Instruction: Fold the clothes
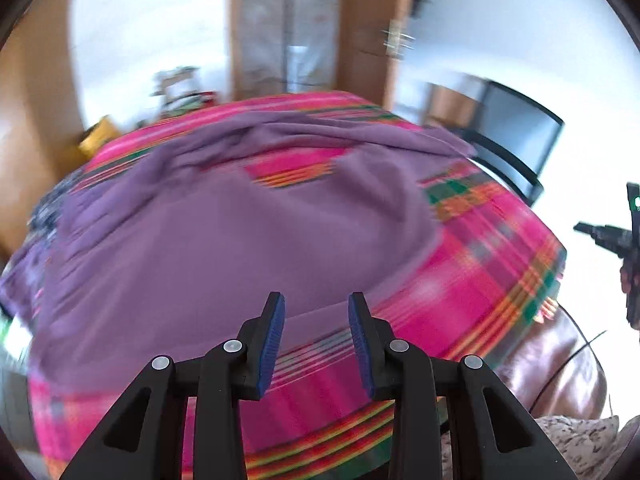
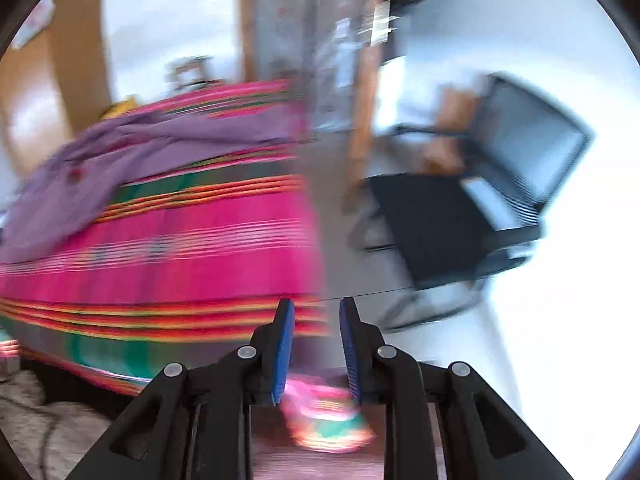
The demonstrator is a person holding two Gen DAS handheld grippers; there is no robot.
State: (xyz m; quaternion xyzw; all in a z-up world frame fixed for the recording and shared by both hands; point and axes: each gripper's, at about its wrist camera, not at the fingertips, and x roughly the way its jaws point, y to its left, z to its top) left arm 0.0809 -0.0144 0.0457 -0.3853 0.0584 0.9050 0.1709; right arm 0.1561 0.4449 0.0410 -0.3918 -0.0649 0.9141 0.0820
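The left wrist view looks forward and down, close over the rumpled purple cloth garment [image 1: 224,224] at 12 o'clock; the right wrist view faces likewise from further right, sharing it [image 2: 132,152] at 10 o'clock on the pink striped woven cover [image 2: 192,236]

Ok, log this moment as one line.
left gripper: open, empty | right gripper: open, empty | purple garment: spread, unfolded, on striped cloth | views blurred
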